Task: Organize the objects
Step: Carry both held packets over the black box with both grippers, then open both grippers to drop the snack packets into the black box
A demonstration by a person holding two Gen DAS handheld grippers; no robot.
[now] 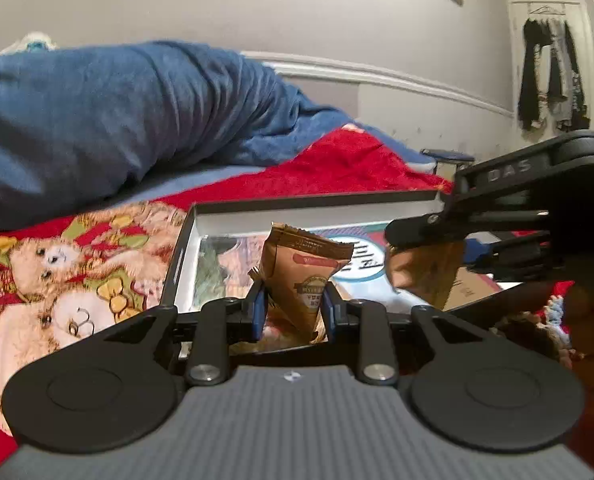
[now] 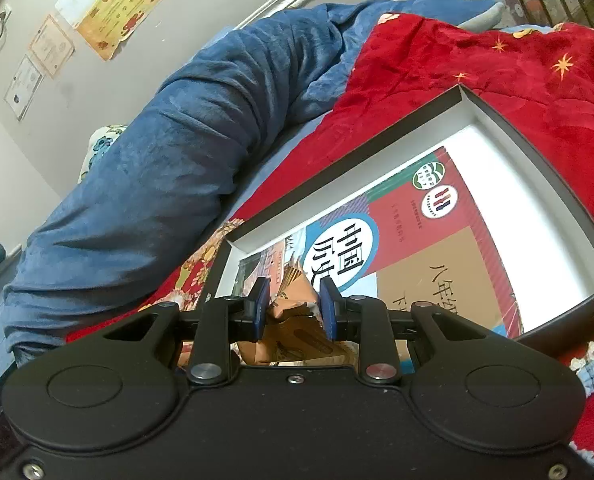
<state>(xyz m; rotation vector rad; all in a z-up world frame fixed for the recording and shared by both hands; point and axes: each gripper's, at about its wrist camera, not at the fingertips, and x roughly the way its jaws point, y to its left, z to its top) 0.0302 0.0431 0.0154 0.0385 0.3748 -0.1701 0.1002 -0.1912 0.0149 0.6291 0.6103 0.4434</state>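
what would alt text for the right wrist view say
The right gripper is shut on a brown snack packet over an open shallow box that holds a textbook with Chinese lettering. The box sits on a red blanket, with a rolled blue blanket behind.

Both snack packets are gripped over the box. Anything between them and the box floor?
Only the textbook, which lies flat and covers much of the box floor. The left gripper and right gripper each hold a brown packet above it. Nothing else visibly blocks the drop.
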